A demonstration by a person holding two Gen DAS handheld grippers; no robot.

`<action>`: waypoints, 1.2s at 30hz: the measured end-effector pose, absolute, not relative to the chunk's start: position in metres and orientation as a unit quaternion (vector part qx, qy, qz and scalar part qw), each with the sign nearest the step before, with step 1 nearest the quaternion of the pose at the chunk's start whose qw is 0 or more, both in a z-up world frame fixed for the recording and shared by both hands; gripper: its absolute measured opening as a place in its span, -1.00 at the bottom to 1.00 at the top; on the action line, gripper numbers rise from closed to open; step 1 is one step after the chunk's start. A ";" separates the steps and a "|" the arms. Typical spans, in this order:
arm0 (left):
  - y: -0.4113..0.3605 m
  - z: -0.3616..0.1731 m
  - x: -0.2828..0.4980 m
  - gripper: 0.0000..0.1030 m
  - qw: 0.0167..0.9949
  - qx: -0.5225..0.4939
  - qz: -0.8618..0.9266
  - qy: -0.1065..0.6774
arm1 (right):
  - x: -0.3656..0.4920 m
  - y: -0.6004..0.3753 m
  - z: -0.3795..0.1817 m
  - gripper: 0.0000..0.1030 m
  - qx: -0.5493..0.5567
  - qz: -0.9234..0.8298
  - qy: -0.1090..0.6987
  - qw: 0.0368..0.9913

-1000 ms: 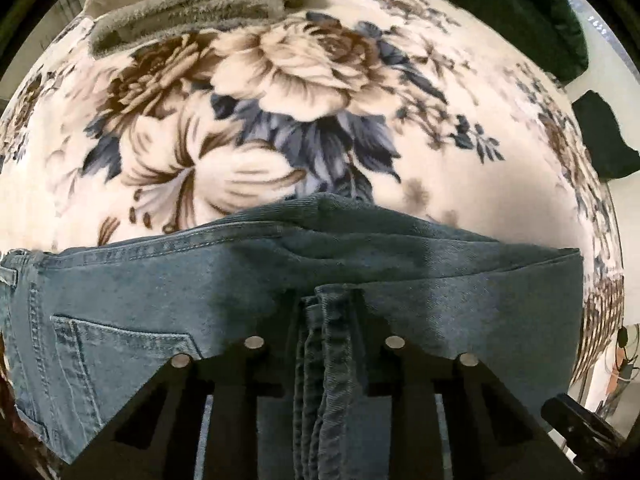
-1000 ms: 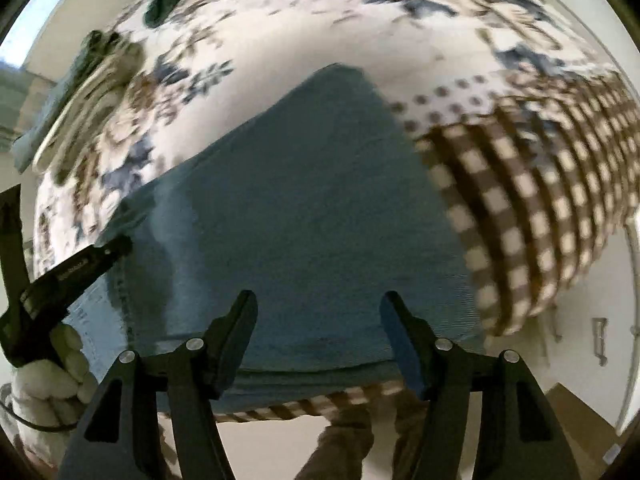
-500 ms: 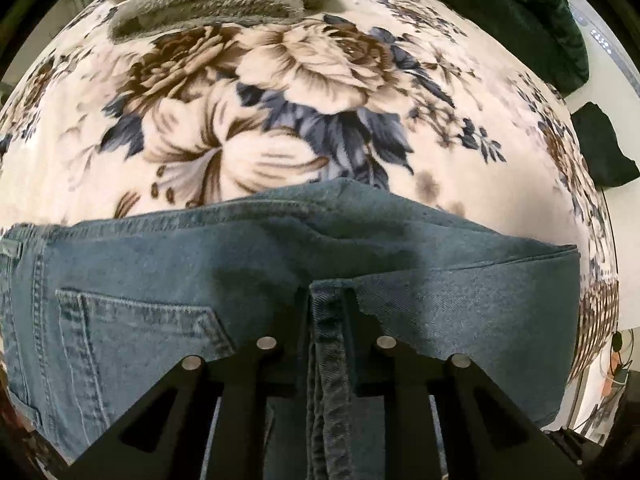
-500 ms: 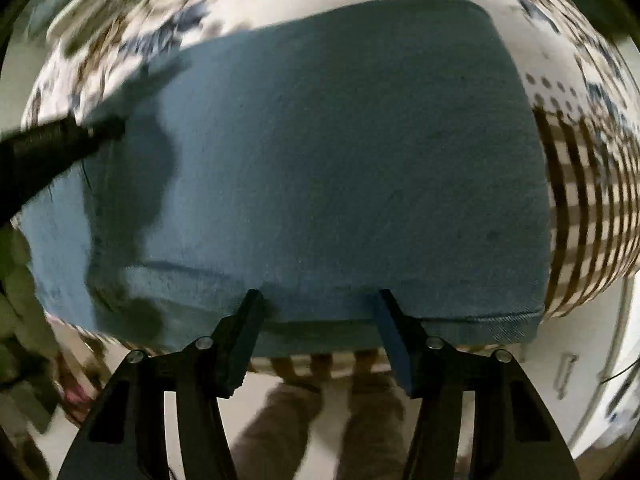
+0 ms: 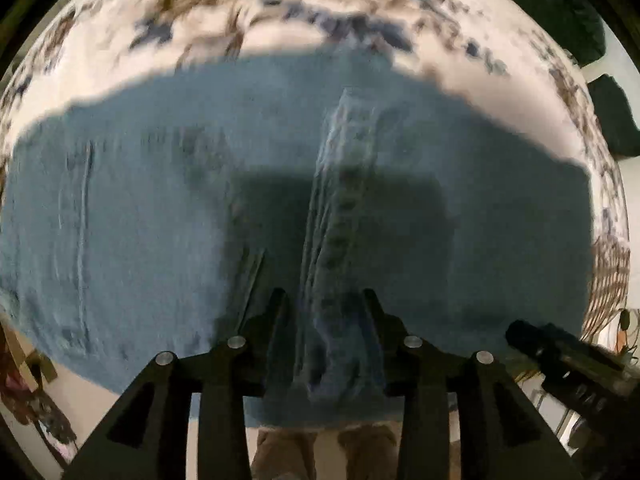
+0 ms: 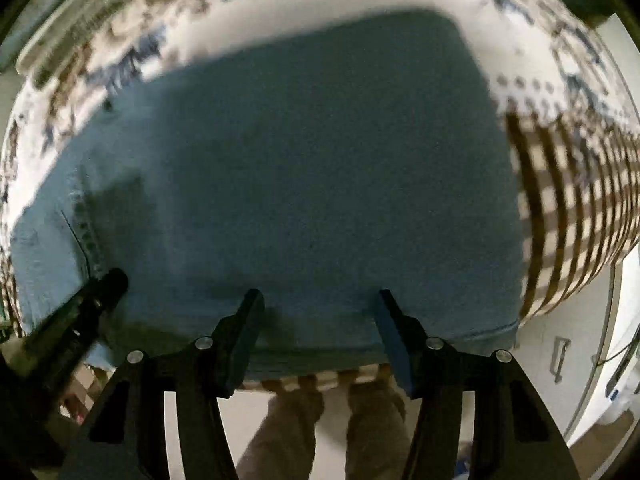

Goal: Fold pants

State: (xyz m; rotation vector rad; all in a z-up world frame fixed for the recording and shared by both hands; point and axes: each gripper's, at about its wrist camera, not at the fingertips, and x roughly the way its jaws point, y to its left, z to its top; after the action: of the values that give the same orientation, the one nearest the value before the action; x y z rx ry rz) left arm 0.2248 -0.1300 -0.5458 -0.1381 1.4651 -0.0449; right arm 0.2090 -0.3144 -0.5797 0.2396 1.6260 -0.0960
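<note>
Folding pants: blue denim pants [image 5: 160,208] lying flat across a floral blanket [image 5: 304,4] on the bed, reaching its near edge.
Left hand-held gripper [image 5: 324,300] stands with jaws parted on either side of a raised seam ridge; whether the fingers touch the fabric cannot be told, as the view is blurred. Right hand-held gripper [image 6: 318,304] is held open over the near denim edge, gripping nothing. A checked border [image 6: 568,208] of the blanket hangs beside the pants.

A bed covered by a cream blanket [image 5: 120,68] with blue-brown flowers and a brown checked border [image 6: 568,208]; folded blue denim jeans [image 6: 312,168] lie flat beside that border.
</note>
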 end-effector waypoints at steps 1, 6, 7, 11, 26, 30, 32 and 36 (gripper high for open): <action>-0.127 -0.544 0.219 -0.27 0.746 -0.068 -0.023 0.662 | 0.205 -0.312 -0.580 0.16 0.100 -0.039 0.727 0.678; -0.122 -0.544 0.206 -0.17 0.748 -0.080 -0.021 0.659 | 0.192 -0.298 -0.581 0.16 0.060 -0.030 0.729 0.682; -0.122 -0.544 0.206 -0.17 0.748 -0.080 -0.021 0.659 | 0.190 -0.294 -0.584 0.16 0.059 -0.032 0.729 0.681; -0.123 -0.547 0.207 -0.16 0.744 -0.085 -0.017 0.662 | 0.193 -0.289 -0.591 0.16 0.069 -0.047 0.732 0.676; -0.018 -0.491 0.183 0.70 0.744 -0.302 -0.036 0.595 | 0.207 -0.272 -0.566 0.72 0.048 -0.045 0.719 0.692; 0.041 -0.486 0.152 0.70 0.740 -0.378 0.040 0.555 | 0.212 -0.260 -0.562 0.72 0.043 -0.030 0.727 0.684; 0.079 -0.486 0.129 0.70 0.743 -0.409 0.109 0.519 | 0.216 -0.250 -0.562 0.72 0.035 -0.029 0.730 0.682; 0.130 -0.504 0.103 0.67 0.721 -0.468 0.188 0.476 | 0.227 -0.238 -0.563 0.72 0.033 -0.033 0.740 0.671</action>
State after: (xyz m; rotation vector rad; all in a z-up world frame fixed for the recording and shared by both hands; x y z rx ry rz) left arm 0.1030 0.1298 -0.5043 -1.0337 1.0511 0.4149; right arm 0.2270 -0.2382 -0.5634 0.0754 1.6672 -0.0738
